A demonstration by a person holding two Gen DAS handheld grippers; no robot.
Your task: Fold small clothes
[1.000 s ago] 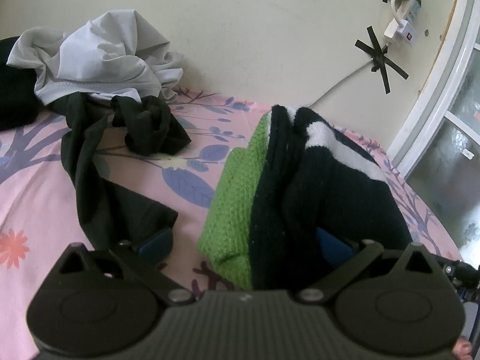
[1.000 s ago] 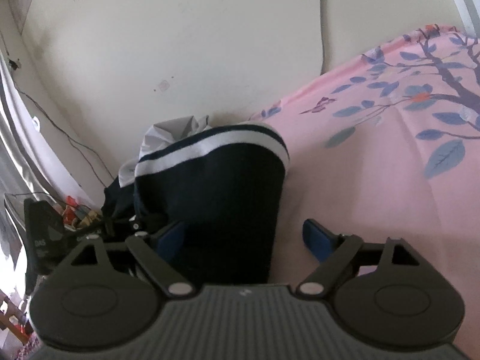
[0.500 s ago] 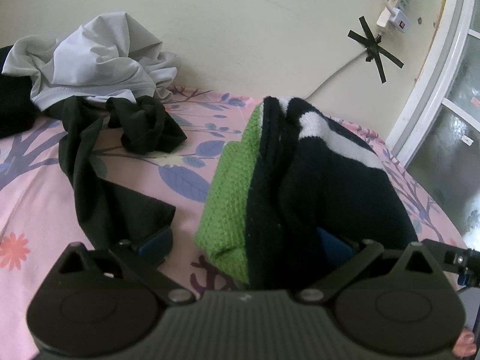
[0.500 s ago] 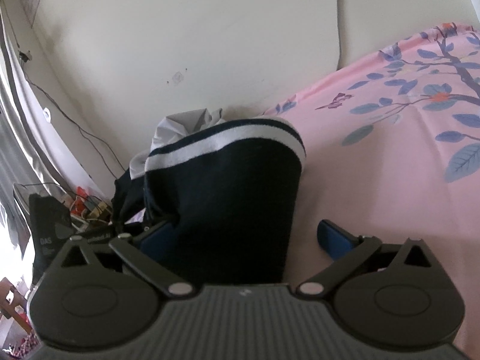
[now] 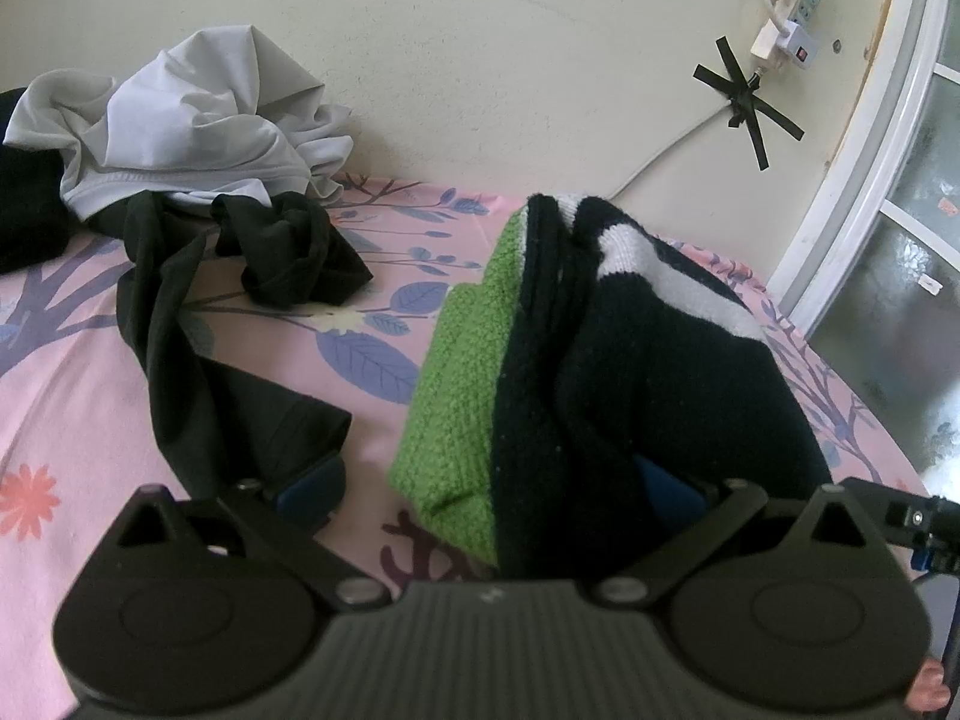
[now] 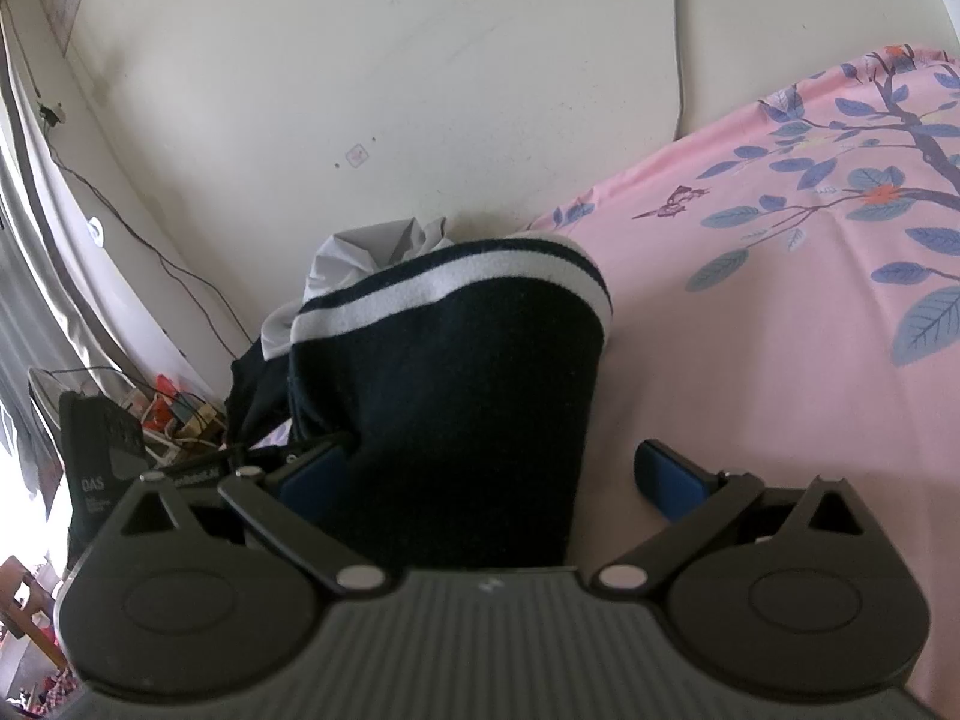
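Navy knit with white stripe [image 5: 672, 372]: it lies folded on the pink floral bedsheet [image 5: 60, 396], on top of a green knit [image 5: 462, 384], right in front of both my tongs; in the right view the same navy knit [image 6: 456, 408] runs away from me to its striped hem at the far end.

Left tongs [image 5: 492, 483]: spread wide; the left pad sits on the black garment [image 5: 198, 372] beside the stack, the right pad is half buried in navy cloth. Nothing is pinched that I can see.

Right tongs [image 6: 498, 474]: fully spread, released; the navy knit lies between the pads, the left pad is against its edge and the right pad stands clear over bare sheet.

Still to fold: a crumpled grey garment [image 5: 180, 126] and the black one, far left by the wall.

Stage, as I judge it: the navy piece looks set down and let go, so drawing back comes next.

Risk one: my left tongs' right pad is tucked in the knit; pulling back could snag the loose weave and drag the fold open.

Risk two: the stack sits near the bed's right edge; a nudge might tip it off.

Risk three: the left pad may catch the black garment and tow it along.
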